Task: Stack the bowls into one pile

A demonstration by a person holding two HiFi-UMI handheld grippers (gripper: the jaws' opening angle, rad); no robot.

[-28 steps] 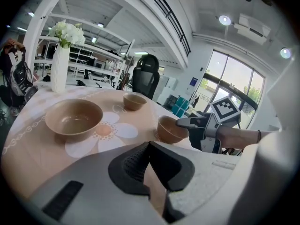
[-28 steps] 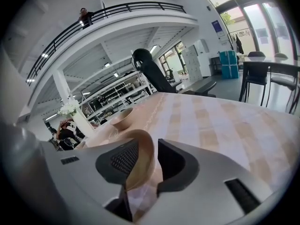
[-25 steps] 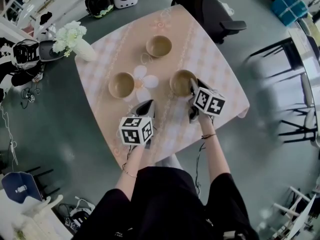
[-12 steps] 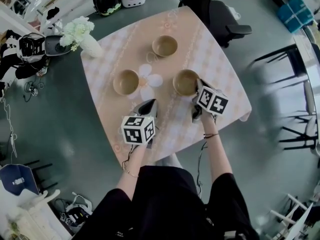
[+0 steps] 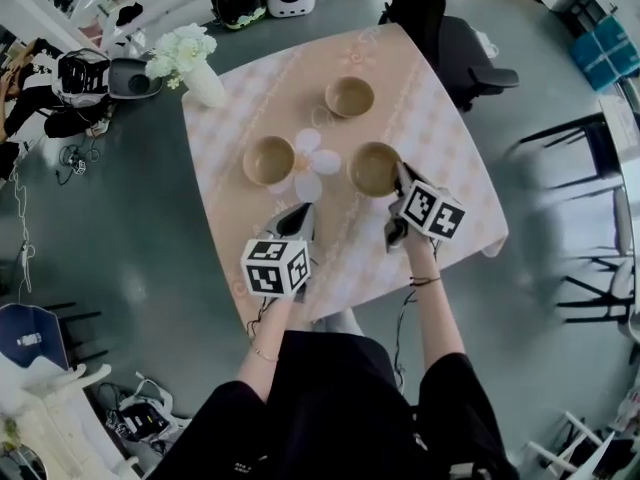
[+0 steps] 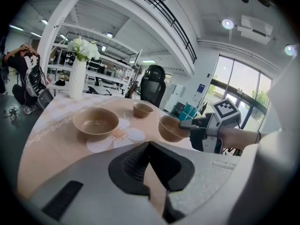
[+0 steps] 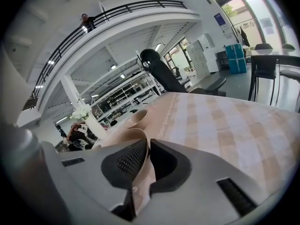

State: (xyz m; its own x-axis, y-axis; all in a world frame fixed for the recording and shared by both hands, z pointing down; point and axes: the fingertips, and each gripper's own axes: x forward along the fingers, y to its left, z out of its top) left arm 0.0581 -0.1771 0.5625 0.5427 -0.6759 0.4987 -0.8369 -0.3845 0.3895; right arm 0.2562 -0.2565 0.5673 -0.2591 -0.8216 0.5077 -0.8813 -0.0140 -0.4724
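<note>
The right gripper [image 5: 397, 180] has just been closing, and its jaws are now pinched on the near rim of the tan bowl [image 5: 373, 168], with the wall of the bowl between the pads. That bowl sits at 3 o'clock of the flower print [image 5: 312, 158] and looks to be just coming off the cloth. I judge the first pick made and the carry next. The left bowl [image 5: 269, 160] lies at 9 o'clock of the print and the far bowl [image 5: 350, 96] at 12 o'clock, with bare cloth between all three. The table [image 5: 445, 133] edge is close at the grasped bowl's 4 o'clock, so inward is safer. The left gripper [image 5: 302, 210] waits at 6 o'clock, jaws together and empty. The vase [image 5: 205, 86] stands well apart at 10 o'clock.
</note>
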